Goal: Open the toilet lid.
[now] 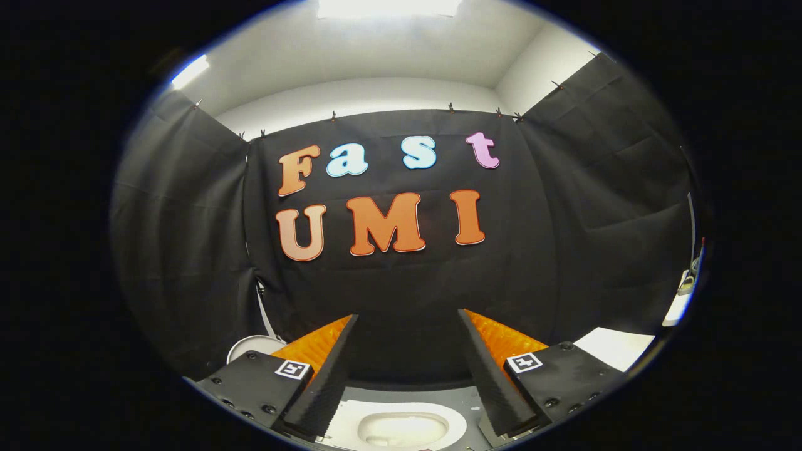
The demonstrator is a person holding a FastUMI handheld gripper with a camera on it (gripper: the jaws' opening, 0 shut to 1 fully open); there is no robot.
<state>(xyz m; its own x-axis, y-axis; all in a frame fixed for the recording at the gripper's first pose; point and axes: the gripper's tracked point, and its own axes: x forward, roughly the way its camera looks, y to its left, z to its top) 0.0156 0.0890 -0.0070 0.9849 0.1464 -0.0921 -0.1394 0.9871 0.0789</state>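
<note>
Gripper (pixel 407 326) jaws spread wide, empty, above the toilet (pixel 401 427).

Cloth-walled recording booth (pixel 188 238), toilet (pixel 401 426) below, ceiling lights (pixel 388 7)

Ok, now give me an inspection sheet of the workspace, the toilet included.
Surface: grey base around the toilet.
Job's things: white toilet low between the fingers, oval hollow showing; cannot tell where the lid is.
Clutter: pale round disc beside one finger's mount; small items on a white ledge, too small to identify.
Grippers: gripper open, fingers apart, holding nothing.
Cables: white cable hanging down the cloth.
Surroundings: black cloth walls, white ceiling, lit.
</note>
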